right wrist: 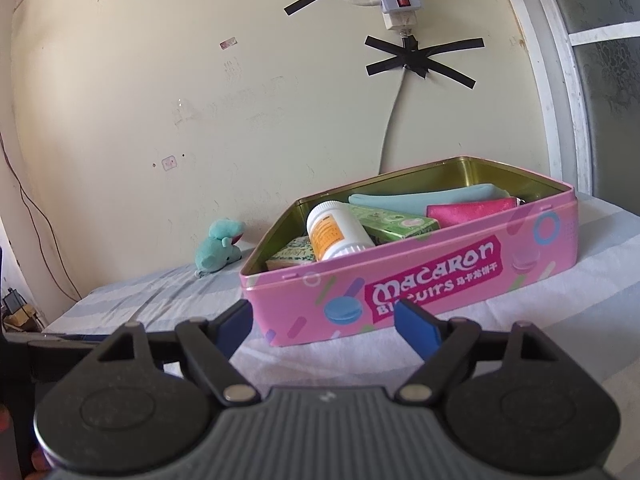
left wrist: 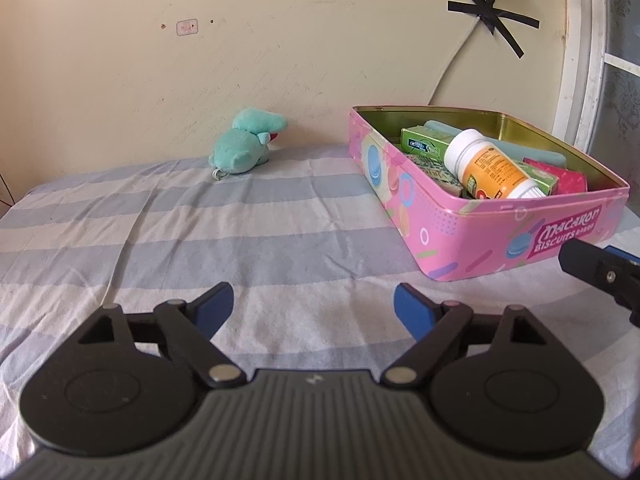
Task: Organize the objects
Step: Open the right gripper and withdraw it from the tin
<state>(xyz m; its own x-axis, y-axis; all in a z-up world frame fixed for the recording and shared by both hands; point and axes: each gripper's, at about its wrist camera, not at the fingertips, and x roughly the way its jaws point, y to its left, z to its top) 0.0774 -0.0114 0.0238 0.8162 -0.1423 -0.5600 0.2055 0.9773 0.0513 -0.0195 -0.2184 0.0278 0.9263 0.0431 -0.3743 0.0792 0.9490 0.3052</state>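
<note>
A pink biscuit tin (left wrist: 460,232) (right wrist: 420,280) stands open on the striped sheet. Inside lie a white bottle with an orange label (left wrist: 488,164) (right wrist: 332,236), green cartons (left wrist: 424,142) (right wrist: 392,222), a pale blue pouch (right wrist: 404,198) and a pink pouch (right wrist: 472,208). A teal plush toy (left wrist: 248,140) (right wrist: 219,250) rests by the wall, left of the tin. My left gripper (left wrist: 314,306) hovers open over bare sheet, short of both. My right gripper (right wrist: 324,322) is open, just before the tin's front wall; its tip (left wrist: 600,272) shows at the right edge of the left wrist view.
The cream wall stands right behind the bed, with a power strip (right wrist: 396,4) and a cable taped in black crosses (right wrist: 416,60). A white window frame (right wrist: 560,92) rises at the right. The striped sheet (left wrist: 200,232) spreads left of the tin. A thin wire (right wrist: 36,216) hangs at far left.
</note>
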